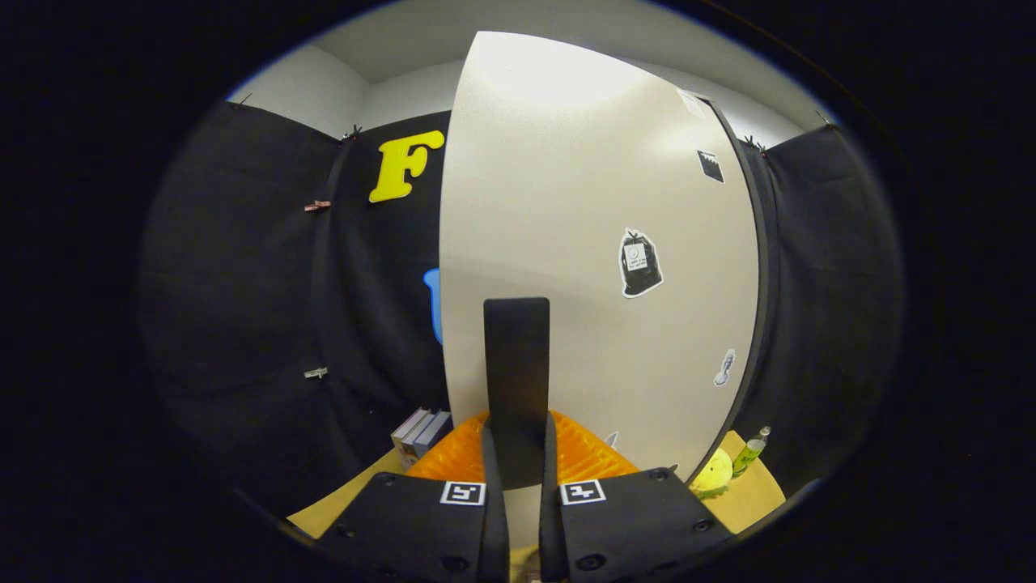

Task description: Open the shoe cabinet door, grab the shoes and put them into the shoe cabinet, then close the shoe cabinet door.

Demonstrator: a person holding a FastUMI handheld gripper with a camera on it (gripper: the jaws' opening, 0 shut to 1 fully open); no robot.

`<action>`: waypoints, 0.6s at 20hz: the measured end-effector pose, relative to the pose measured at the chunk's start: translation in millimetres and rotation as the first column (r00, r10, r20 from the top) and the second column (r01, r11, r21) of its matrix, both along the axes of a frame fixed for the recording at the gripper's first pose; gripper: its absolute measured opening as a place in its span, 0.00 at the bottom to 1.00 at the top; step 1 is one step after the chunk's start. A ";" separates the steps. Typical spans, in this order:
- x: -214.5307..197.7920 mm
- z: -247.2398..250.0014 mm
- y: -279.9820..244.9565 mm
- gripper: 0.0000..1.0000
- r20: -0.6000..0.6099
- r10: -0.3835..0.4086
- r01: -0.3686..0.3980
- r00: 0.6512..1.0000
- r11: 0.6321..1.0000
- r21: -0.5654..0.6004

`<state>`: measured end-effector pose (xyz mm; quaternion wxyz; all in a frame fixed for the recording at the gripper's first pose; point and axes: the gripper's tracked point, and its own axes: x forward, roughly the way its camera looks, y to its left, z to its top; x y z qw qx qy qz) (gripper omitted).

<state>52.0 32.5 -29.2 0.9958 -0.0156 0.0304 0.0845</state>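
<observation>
Taking the shoe cabinet door as the landmark: to its left, low down beside its near edge, a few books stand together on the tan table, with two small clips pinned to the dark booth wall above them. An orange ribbed thing lies at the foot of the door, showing on both sides of the fingers; what it is cannot be told.

The door itself is a pale, plain panel that rises tall just ahead of the fingers, seen at an angle. Stickers sit on its face, the largest one a dark bag-shaped sticker right of the door's middle, with smaller ones above and below it. A dark vertical handle stands on the door's lower part.

The gripper has its fingers drawn narrow, one on each side of the handle's lower end, pressed close against it.

To the right of the door's bottom corner, a yellow round object and a small green bottle rest on the table.
</observation>
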 end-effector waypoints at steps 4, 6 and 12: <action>-31.0 1.5 -23.7 0.18 -0.014 0.051 -0.051 0.999 0.999 -0.005; -44.2 2.8 -38.2 0.19 -0.012 0.066 -0.066 0.998 0.998 -0.008; -76.8 6.4 -80.6 0.18 -0.016 0.105 -0.105 0.994 0.994 -0.009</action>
